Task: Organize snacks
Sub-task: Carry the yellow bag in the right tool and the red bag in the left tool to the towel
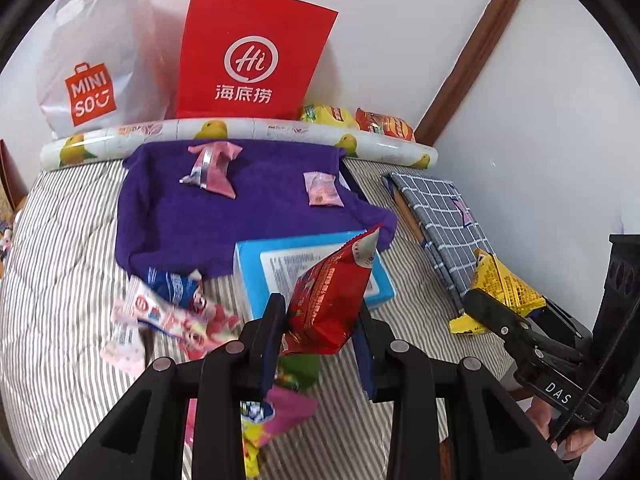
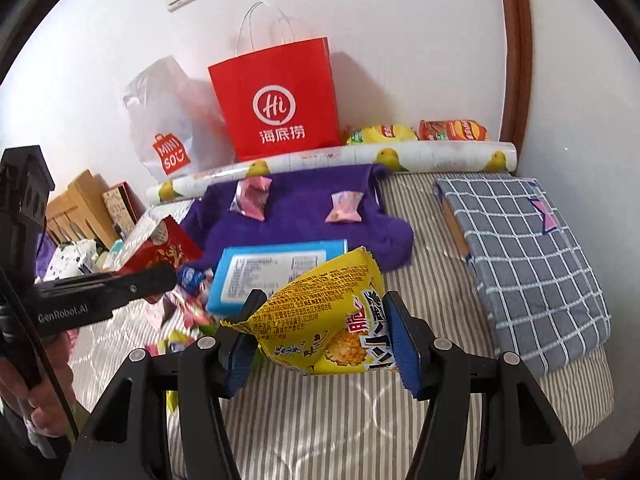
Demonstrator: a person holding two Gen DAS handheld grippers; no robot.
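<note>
The left gripper (image 1: pixel 320 320) is clamping a crinkly red foil snack packet (image 1: pixel 328 300), lifted above the blue rectangular carton (image 1: pixel 256 276). The right gripper (image 2: pixel 320 340) is pinching a puffy yellow foil crisp packet (image 2: pixel 332 320), raised just right of that carton. Both packets are probably light, slippery and crushable; gripping the sealed edges looks safest.

Both wrist cameras looked close along their fingers, down across the striped bed (image 1: pixel 60 280) toward the wall. Each saw the red paper bag (image 1: pixel 252 56) and purple cloth (image 2: pixel 296 216).
</note>
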